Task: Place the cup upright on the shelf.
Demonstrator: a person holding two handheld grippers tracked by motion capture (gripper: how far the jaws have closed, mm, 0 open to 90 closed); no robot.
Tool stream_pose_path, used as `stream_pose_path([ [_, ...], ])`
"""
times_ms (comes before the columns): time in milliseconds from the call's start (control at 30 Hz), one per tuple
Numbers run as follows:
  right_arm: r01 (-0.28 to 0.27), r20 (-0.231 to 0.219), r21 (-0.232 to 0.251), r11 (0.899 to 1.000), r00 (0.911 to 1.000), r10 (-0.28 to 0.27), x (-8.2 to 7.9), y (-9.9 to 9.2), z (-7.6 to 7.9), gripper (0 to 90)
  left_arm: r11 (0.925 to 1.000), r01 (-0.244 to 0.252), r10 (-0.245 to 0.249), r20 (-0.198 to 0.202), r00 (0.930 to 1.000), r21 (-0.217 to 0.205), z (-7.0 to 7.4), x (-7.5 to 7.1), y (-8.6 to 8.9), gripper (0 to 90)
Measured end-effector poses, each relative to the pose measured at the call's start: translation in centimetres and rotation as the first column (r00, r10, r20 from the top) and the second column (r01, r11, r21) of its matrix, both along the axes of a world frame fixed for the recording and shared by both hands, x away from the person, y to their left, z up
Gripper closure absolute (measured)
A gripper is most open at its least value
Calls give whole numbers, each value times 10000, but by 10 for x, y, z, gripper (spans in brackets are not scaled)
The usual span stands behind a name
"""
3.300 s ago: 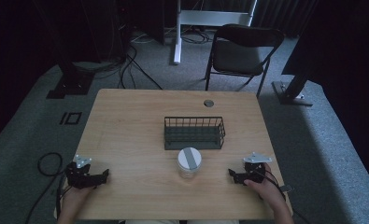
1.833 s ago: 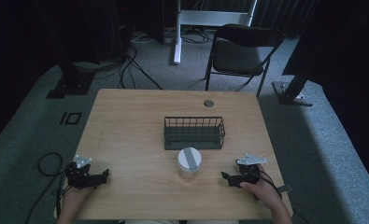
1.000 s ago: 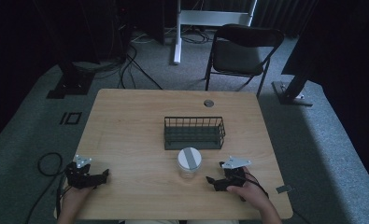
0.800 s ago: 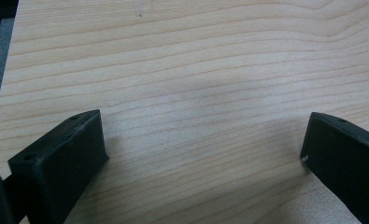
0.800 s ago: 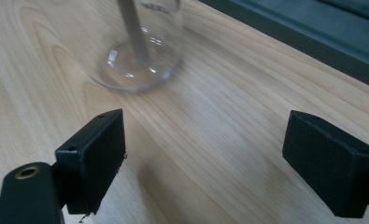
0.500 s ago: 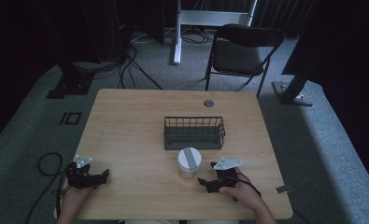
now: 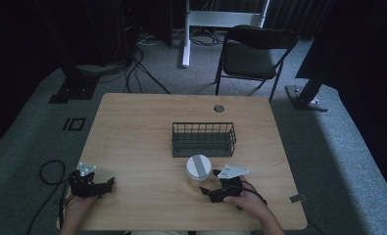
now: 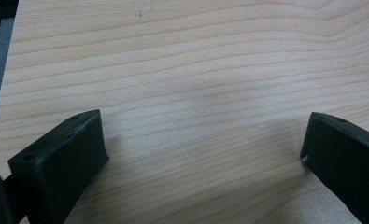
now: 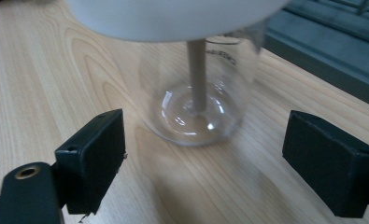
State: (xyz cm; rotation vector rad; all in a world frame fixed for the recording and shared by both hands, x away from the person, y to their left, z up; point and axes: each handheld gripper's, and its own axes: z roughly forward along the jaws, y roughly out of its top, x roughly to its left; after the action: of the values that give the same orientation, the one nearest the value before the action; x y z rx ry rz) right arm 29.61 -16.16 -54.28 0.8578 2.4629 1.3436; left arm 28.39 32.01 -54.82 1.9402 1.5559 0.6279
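A clear glass jar with a white lid stands near the middle front of the wooden table, just in front of a dark wire basket. My right gripper lies low at the jar's near right side, open, its tips close to the jar. In the right gripper view the jar stands between and just beyond the two spread jaws, untouched; a grey strip runs down its inside. My left gripper rests at the table's front left corner, open over bare wood.
A round cable hole sits at the table's far edge. A black folding chair stands behind the table. Cables trail on the floor at the left. A small tag lies near the front right edge.
My right gripper has slid left from the table's right edge toward the jar and now has it between its spread jaws. The left gripper has stayed still.
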Motion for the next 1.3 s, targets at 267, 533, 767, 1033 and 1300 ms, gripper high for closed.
stream_pose_path([
  [267,109,157,395,9992,9998,-115,2,7,0,127,10000,0,0,2,10000,-2,0,0,0,2],
  [533,120,390,835,9964,9991,-153,4,13,2,128,10000,-2,2,1,10000,-1,0,0,0,2],
  [767,319,314,1183,9925,9989,-359,5,18,3,128,10000,-3,3,1,10000,0,0,0,0,2],
  [1033,495,484,1328,9899,9972,-564,4,21,1,132,10000,-3,3,1,10000,-3,0,0,0,2],
  [1300,774,563,1697,9825,9945,-881,5,26,0,132,10000,-2,2,1,10000,-1,0,0,0,2],
])
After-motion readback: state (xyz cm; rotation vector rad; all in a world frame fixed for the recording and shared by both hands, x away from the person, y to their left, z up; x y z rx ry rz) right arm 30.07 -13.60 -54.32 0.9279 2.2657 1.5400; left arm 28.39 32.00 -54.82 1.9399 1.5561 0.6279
